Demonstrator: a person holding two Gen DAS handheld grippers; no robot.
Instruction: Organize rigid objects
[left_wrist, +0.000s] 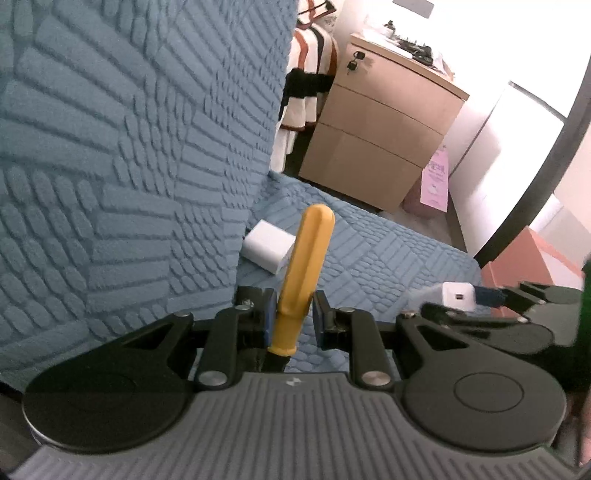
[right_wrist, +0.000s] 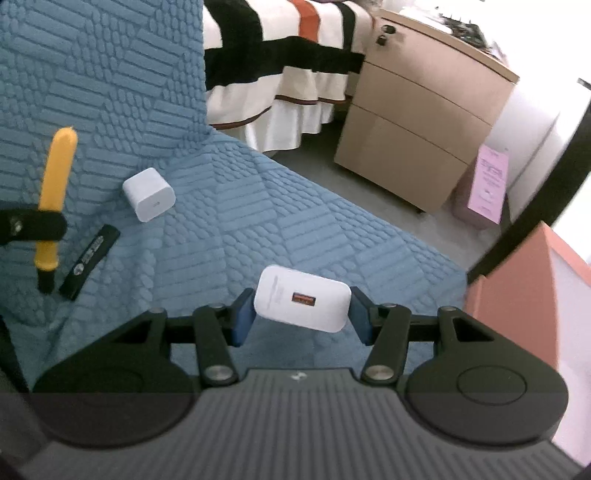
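Left gripper (left_wrist: 291, 317): fingers pinching a smooth yellow-handled tool (left_wrist: 304, 273), handle upright, dark tip below the pads. Right gripper (right_wrist: 301, 314): fingers clamped on a rounded white charger (right_wrist: 303, 298), orange port facing the camera, lifted off the sofa (right_wrist: 295, 229). Beyond the fingers, a second, cube-shaped charger (right_wrist: 149, 199) and a flat black bar (right_wrist: 89, 262) lie on the quilted blue cover. Judgement: two items in hand, two left, none placed.

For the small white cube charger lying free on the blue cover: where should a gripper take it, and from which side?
Grip the small white cube charger across two opposite flat side faces, probably coming from above. It lies free on the blue cover, port face towards the right wrist camera, clear of the black strip. Its rounded edges would likely slip, so avoid them.
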